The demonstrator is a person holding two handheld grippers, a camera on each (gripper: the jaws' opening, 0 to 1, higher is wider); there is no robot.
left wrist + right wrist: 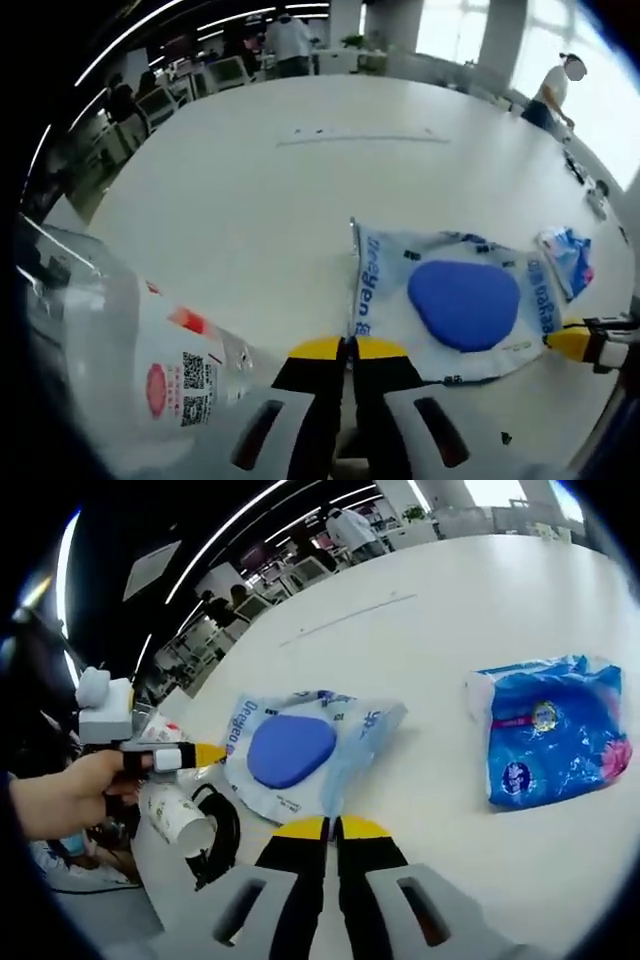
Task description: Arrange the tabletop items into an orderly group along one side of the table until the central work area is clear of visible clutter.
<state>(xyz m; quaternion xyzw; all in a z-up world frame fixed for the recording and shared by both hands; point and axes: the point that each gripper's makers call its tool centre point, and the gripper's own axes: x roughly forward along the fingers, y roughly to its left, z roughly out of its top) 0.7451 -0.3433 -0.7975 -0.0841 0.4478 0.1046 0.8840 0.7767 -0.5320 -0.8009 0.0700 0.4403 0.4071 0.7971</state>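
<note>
wipes pack [450,305] | soft, light, crinkly; pinch an edge | ahead of both closed, empty tongs [348,348] [330,828]

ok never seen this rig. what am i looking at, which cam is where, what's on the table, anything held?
No robot: a person holds a two-jaw gripper in each hand, with a fisheye camera riding on each. In the left gripper view, the left gripper has its yellow-tipped jaws shut at the edge of a wet wipes pack on the white table; a clear plastic bottle lies beside it. In the right gripper view, the right gripper is shut near the pack's other edge. A blue tissue pack lies to the right. Whether either gripper actually pinches the pack, I cannot tell.
</note>
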